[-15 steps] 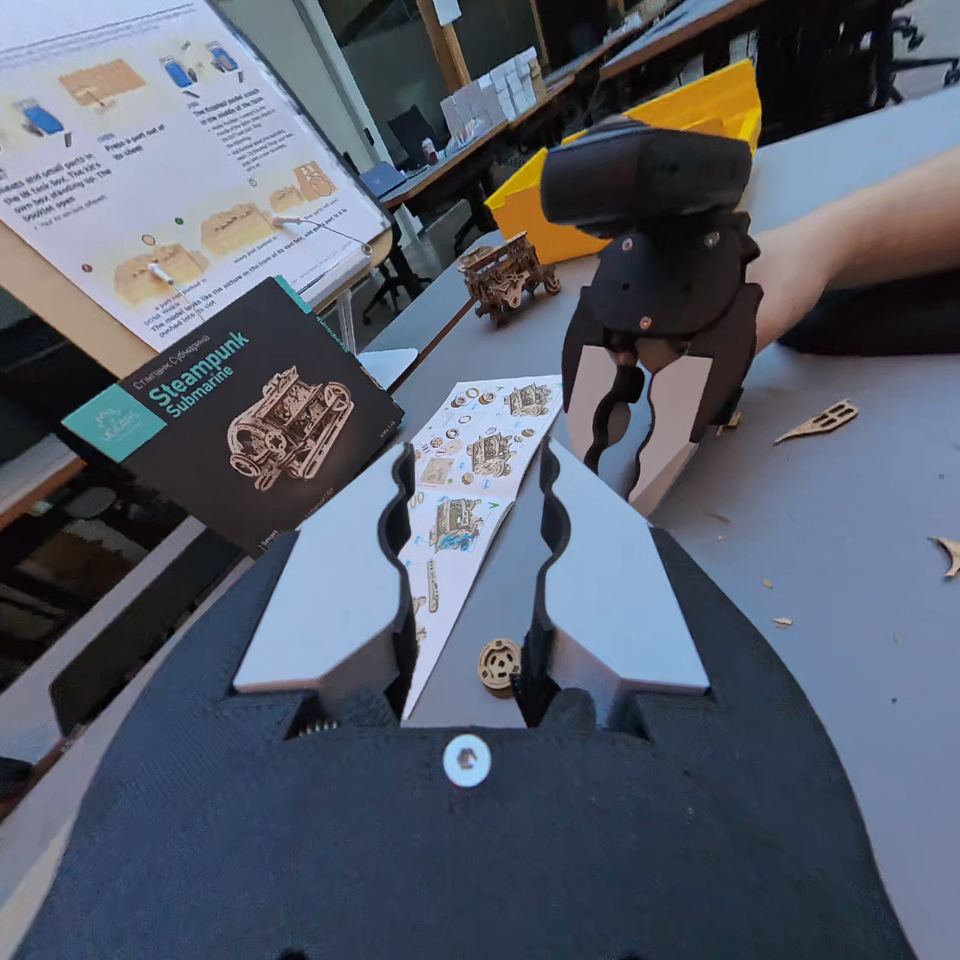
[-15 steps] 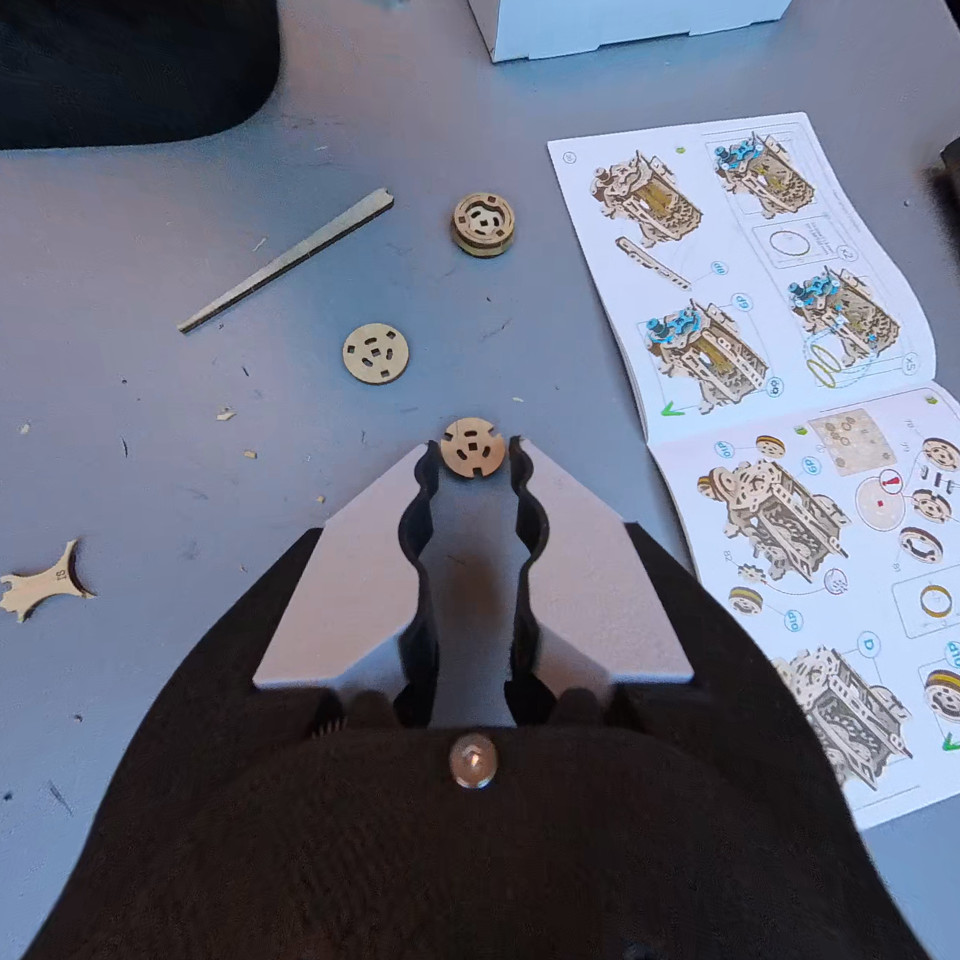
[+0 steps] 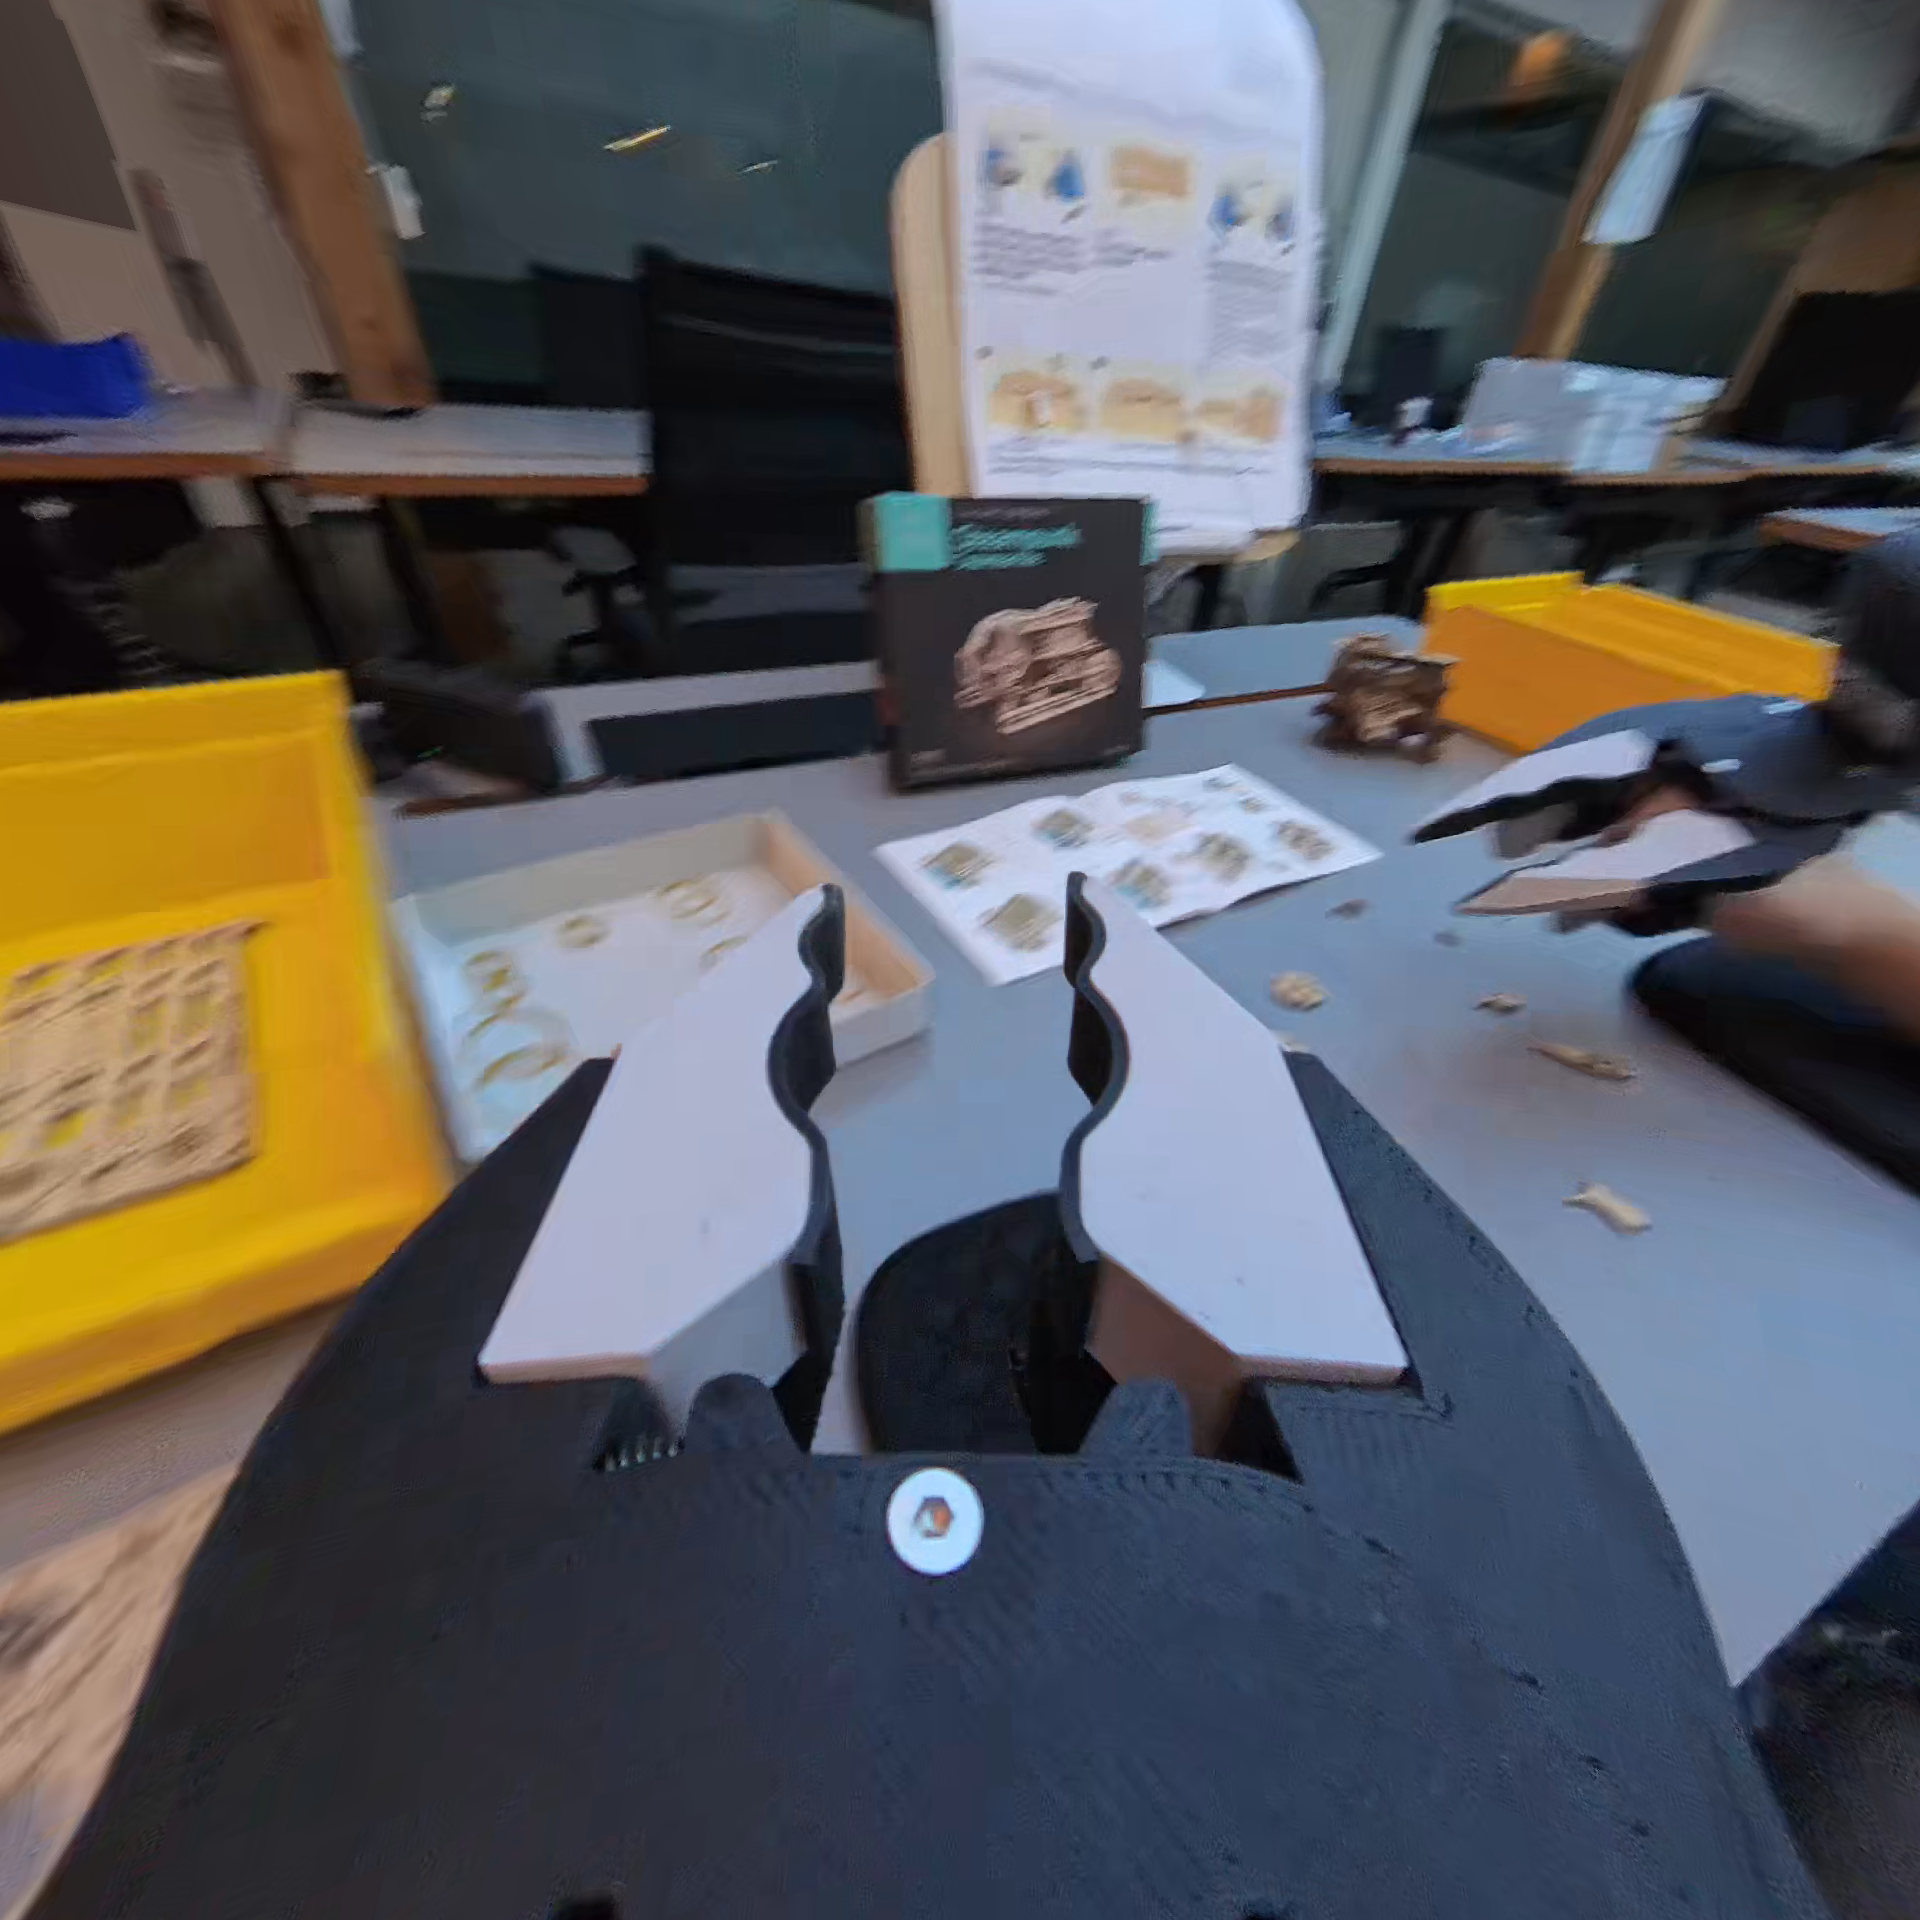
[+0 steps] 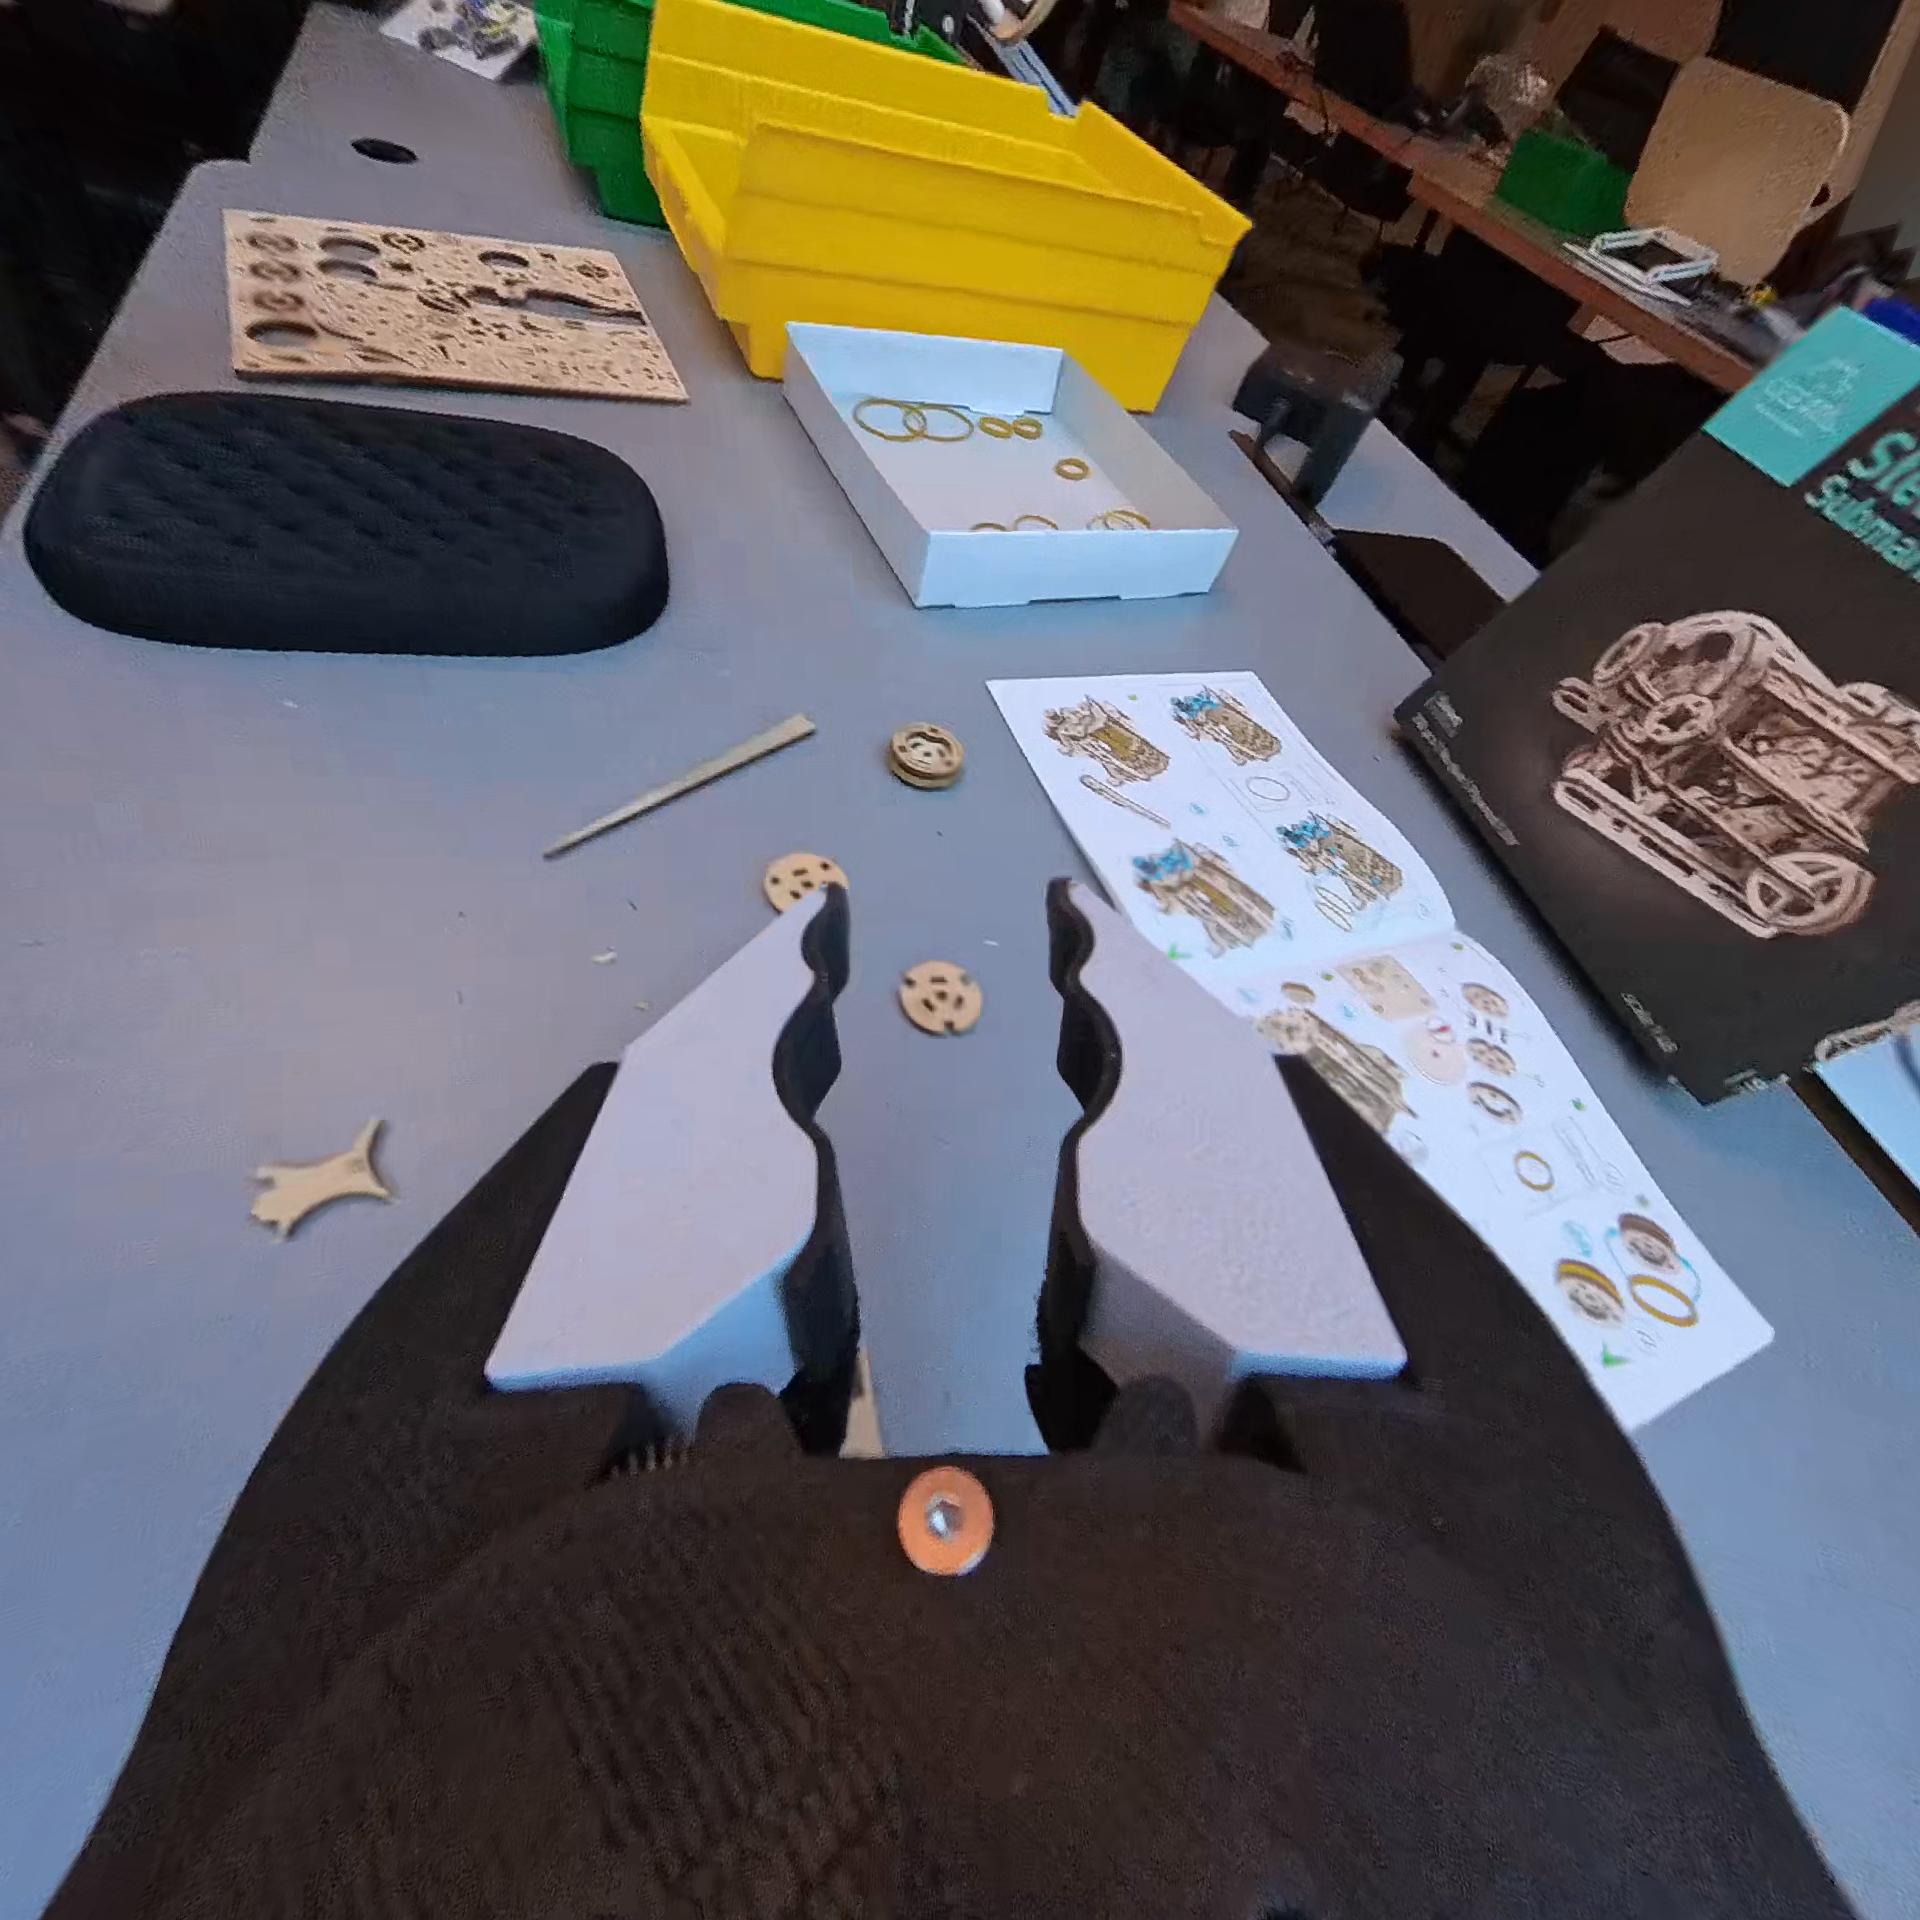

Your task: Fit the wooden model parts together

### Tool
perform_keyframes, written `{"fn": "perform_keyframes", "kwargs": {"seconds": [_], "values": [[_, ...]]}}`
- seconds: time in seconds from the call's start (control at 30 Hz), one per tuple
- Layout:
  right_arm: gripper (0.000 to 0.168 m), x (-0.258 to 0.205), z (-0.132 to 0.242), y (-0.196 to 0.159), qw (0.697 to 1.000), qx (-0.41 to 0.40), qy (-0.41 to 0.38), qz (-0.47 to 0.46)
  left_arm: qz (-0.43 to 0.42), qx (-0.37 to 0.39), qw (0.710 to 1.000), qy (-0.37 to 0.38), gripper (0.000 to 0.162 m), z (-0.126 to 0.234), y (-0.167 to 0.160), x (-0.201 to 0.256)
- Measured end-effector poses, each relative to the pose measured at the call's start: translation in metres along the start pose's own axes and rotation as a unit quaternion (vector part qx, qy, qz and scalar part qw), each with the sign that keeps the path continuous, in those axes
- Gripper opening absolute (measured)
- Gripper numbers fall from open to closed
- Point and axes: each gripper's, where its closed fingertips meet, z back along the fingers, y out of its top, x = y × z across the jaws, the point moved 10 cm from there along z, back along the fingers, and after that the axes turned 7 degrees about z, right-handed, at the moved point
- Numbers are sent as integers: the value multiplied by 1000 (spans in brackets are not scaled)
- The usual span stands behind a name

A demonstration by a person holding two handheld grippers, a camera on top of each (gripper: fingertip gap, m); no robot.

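Grey table (image 4: 312,831). Pale tan wooden discs (image 4: 940,997) with dark slot holes; tan cut-out sheet (image 4: 436,312) riddled with holes. White tray (image 4: 1039,582) holding gold rings (image 4: 914,419). Yellow bins (image 4: 935,208), green bins (image 4: 603,125) behind. Black dimpled pad (image 4: 343,520). White booklet (image 4: 1351,987) with tan and blue pictures. Black box (image 4: 1662,727), teal corner. Both grippers black with light grey fingers (image 4: 707,1143).

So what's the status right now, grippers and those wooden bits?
Both hand-held grippers open, empty: left, right. Slotted disc flat on table between right's fingers, ungripped. Nothing blocking.
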Motion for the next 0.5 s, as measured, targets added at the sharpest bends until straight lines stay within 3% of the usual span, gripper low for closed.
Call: {"fn": "perform_keyframes", "kwargs": {"seconds": [0.1, 0.17, 0.33, 0.5], "values": [[36, -35, -32, 36, 999, 11, 49, 9, 7, -39, 977, 209, 38, 85, -20, -67], [37, -56, -67, 65, 995, 6, 95, 21, 50, -64, 961, 263, 40, 124, -35, -99], [36, -99, -174, 135, 980, 9, 191, 58, 102, -92, 954, 267, 41, 148, -62, -143], [36, -128, -284, 185, 973, -38, 185, 131, 123, -151, 948, 253, 40, 143, -87, -167]]}}
